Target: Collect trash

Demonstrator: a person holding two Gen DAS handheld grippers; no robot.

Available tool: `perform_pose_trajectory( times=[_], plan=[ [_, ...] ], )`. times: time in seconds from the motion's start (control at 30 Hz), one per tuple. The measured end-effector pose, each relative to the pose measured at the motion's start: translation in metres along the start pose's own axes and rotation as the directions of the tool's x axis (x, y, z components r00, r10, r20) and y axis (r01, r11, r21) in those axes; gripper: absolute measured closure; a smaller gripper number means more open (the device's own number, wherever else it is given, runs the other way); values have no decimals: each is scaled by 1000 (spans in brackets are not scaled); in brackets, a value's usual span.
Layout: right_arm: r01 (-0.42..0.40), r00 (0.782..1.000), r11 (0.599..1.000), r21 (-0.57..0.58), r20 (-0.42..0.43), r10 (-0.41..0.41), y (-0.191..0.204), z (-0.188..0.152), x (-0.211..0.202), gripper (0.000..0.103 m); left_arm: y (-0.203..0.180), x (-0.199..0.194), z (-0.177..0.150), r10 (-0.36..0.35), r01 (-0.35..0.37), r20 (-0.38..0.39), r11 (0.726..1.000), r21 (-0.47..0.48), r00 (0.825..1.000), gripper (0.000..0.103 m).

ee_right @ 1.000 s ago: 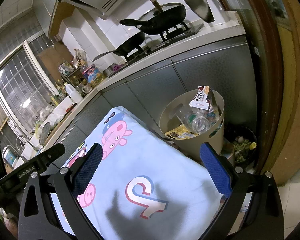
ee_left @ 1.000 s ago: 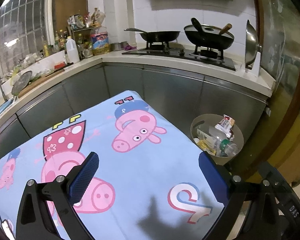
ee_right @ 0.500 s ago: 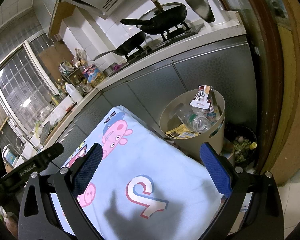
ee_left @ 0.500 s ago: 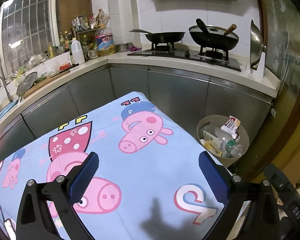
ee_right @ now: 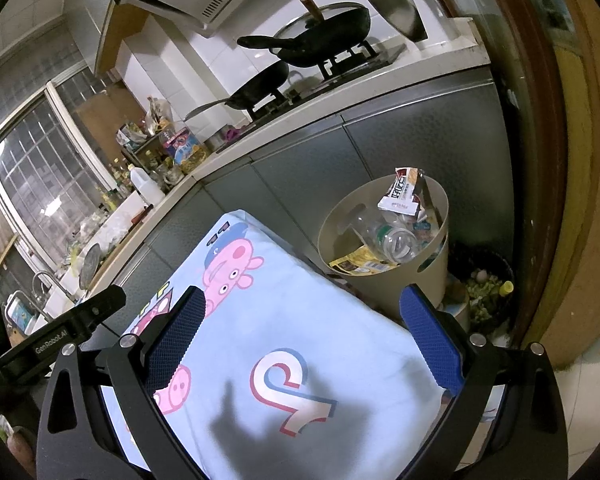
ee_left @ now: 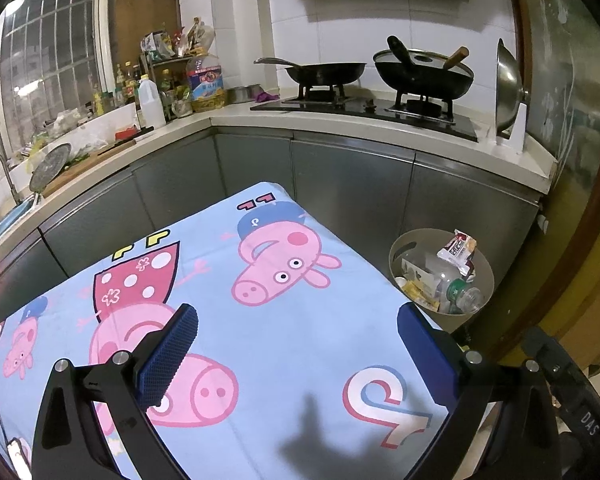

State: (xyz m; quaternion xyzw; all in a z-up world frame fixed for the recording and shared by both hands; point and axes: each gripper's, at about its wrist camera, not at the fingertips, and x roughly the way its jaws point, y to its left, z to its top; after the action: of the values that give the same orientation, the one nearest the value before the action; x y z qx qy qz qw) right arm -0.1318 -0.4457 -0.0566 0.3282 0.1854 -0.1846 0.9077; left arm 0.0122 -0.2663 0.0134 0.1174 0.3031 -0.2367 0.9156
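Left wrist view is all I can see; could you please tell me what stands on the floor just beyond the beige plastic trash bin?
Observer: In the right wrist view, a dark bucket holding green kitchen scraps stands close beside the beige plastic trash bin, to its right.
Operator: Thank you. Are the right tongs carrying anything at the moment?
Observer: No. The right tongs are open with nothing between them; only the blue cartoon-print cloth lies below.
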Motion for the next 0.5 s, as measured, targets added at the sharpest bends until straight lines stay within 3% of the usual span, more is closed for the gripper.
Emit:
perform_pose_trajectory(
  times=[0.5],
  plan=[
    [1,1000,1000,1,-2,-1,0,1,0,6,-3,3,-3,19,-19,-11,1000,4,1000,4]
  ],
)
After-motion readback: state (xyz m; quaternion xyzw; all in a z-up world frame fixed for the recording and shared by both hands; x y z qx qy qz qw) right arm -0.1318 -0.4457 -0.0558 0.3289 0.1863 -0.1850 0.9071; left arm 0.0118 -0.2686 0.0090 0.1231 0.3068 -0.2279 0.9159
